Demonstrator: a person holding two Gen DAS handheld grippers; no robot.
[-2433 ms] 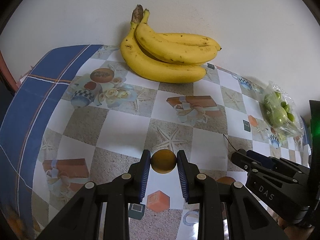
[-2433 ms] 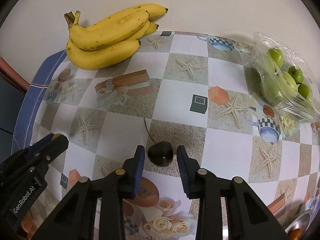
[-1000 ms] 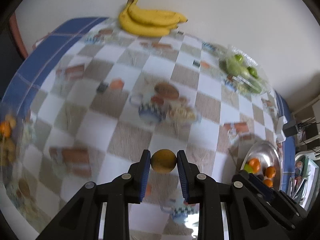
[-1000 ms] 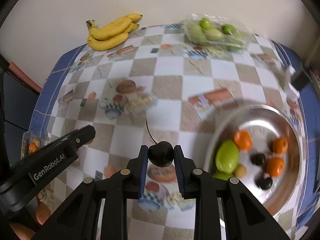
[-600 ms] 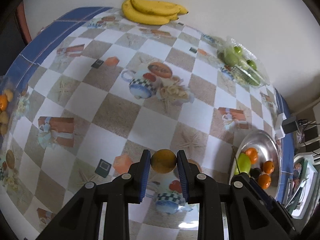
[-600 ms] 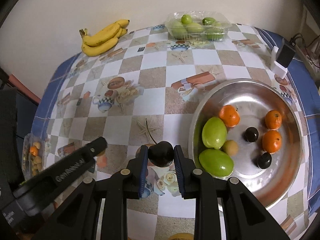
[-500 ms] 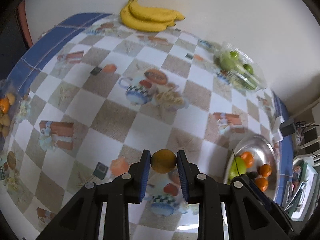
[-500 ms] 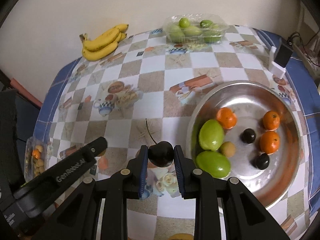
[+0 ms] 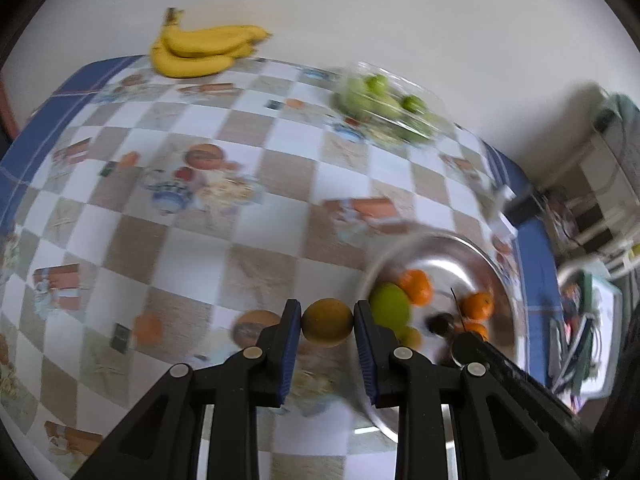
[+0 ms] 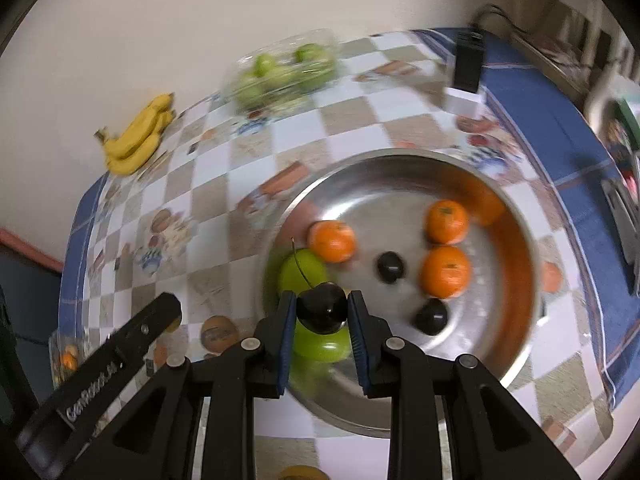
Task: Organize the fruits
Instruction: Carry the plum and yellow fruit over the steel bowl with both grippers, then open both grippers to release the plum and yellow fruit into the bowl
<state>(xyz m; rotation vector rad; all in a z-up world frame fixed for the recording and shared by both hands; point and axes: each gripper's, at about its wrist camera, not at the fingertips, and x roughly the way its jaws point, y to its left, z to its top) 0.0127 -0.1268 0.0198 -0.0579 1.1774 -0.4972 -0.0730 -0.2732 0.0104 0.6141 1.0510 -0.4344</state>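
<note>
Between your right gripper's (image 10: pixel 322 308) blue pads sits a dark cherry (image 10: pixel 322 307), pinched at its sides, its thin stem (image 10: pixel 301 266) rising up and slightly left, away from you. It hangs over the near-left part of the steel bowl (image 10: pixel 516 320), above two green fruits (image 10: pixel 304 276), with three tangerines (image 10: pixel 446 272) and two dark fruits (image 10: pixel 390 267) farther in. Your left gripper (image 9: pixel 327 322) clamps a round yellow-brown fruit (image 9: pixel 327 322), held above the checked tablecloth (image 9: pixel 192 248) just left of the bowl's rim. Bananas (image 9: pixel 200 50) and a clear tray of green fruit (image 9: pixel 384 104) lie along the far wall.
</note>
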